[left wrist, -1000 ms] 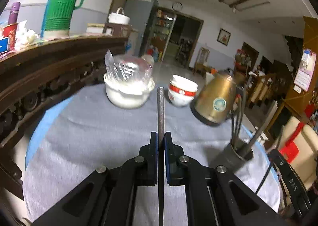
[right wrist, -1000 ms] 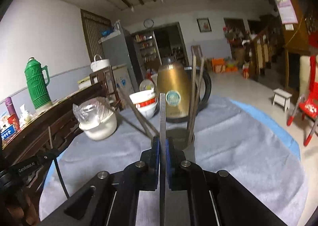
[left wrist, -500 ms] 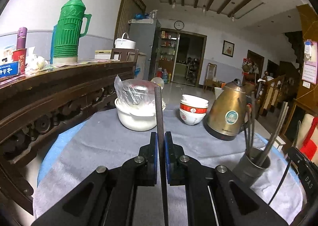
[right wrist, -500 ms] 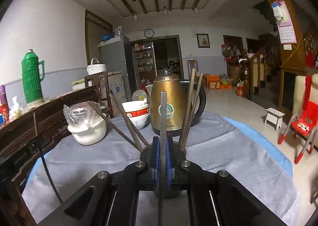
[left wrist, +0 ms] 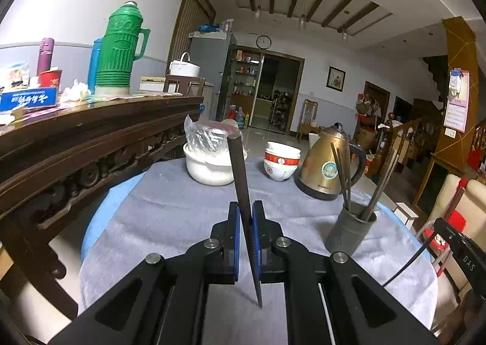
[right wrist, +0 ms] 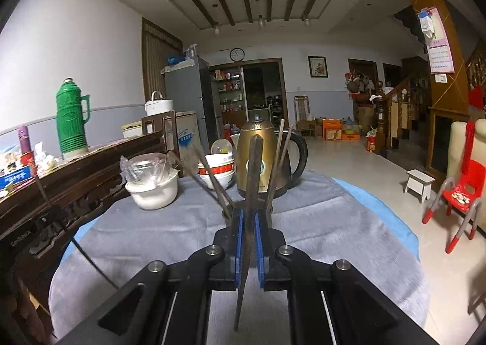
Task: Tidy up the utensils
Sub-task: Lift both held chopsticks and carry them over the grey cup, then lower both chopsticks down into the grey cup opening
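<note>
Gripping a dark chopstick [left wrist: 243, 193], L gripper [left wrist: 245, 217] is clamped on it above grey cloth [left wrist: 170, 211]; R gripper [right wrist: 248, 223] likewise pinches its own chopstick [right wrist: 252, 181]. Beyond: grey holder cup [left wrist: 349, 232] w/ more chopsticks, then gold kettle [left wrist: 326, 169], stacked bowls [left wrist: 281, 162], white pot [left wrist: 209, 169].

Ahead of my fingers [left wrist: 245, 217] the counter [left wrist: 170, 211] lies bare until the white pot [left wrist: 209, 169], bowls [left wrist: 281, 162], kettle [left wrist: 326, 169] and holder [left wrist: 349, 232] to their right.
</note>
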Demonstrator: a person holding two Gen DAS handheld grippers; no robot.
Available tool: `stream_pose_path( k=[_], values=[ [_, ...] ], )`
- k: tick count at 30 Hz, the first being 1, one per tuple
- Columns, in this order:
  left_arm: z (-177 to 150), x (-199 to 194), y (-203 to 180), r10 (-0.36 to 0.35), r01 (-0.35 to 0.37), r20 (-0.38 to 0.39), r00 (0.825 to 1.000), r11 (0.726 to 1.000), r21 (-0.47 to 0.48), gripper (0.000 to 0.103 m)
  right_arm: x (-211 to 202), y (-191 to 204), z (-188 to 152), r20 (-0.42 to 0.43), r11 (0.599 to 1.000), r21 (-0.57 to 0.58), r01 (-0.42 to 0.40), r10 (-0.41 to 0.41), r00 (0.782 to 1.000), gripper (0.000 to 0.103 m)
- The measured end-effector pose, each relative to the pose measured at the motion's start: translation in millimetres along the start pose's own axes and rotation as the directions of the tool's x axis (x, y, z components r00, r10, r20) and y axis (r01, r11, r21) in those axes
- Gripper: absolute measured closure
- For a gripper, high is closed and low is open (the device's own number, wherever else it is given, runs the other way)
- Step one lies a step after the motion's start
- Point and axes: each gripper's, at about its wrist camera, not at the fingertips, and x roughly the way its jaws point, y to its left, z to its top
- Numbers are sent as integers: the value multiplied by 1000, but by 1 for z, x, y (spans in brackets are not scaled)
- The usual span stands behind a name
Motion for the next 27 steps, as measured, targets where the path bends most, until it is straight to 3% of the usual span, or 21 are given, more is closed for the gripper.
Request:
stream_pose_path(
  k=[12,27],
  values=[
    [-18,-29,1,-13,13,-29,1000,1000,1,95,-44,5,-27,-25,1000,-2,-1,1,1000,95],
    [-10,-21,0,-3,1,-78,997,1000,-26,95,-51,5,-9,22,1000,14,-10,10,1000,95]
  ],
)
